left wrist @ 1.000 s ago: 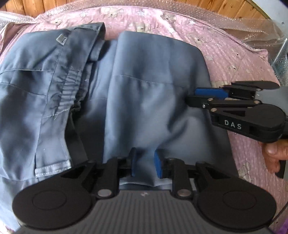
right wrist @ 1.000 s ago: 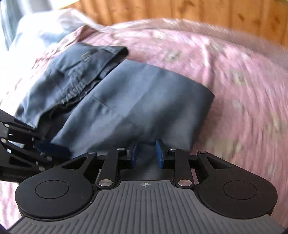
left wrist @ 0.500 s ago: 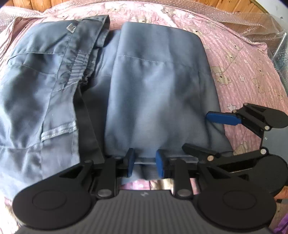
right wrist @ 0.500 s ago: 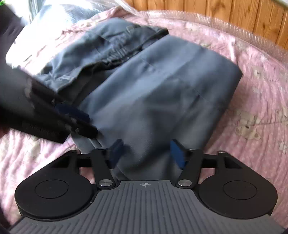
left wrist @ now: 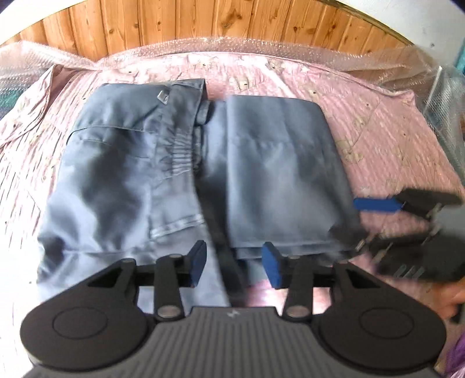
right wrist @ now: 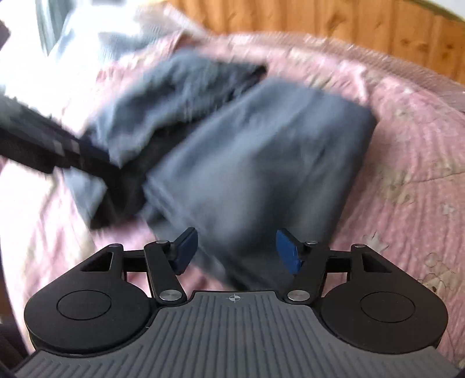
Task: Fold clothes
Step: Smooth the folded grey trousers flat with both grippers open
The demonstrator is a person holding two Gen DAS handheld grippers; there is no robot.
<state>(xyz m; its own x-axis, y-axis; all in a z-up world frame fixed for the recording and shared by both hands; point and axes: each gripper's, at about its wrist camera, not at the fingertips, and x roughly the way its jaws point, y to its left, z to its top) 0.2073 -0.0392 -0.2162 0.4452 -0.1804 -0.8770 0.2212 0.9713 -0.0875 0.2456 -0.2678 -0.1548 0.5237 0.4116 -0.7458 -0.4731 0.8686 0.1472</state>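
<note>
Trousers (left wrist: 180, 174), grey-blue, lie flat on the pink quilt (left wrist: 377, 122) of the bed, one leg folded over so that a neat rectangular panel sits on the right side beside the waistband. Left gripper (left wrist: 234, 263) hangs just above the near edge of the cloth with its blue-padded fingers (left wrist: 271, 269) apart, and those jaws have just been opening; nothing is pinched, the fabric edge only shows between them from above. Right gripper (right wrist: 237, 251) hovers over the near corner of the folded panel, fingers (right wrist: 287, 256) spread wide and free of the cloth, having just eased a touch narrower. In the left wrist view it pokes in from the right edge, blurred, one blue pad level with the panel's side. Wooden panelling (left wrist: 232, 23) and bubble wrap (left wrist: 290, 49) run along the far side of the bed.
</note>
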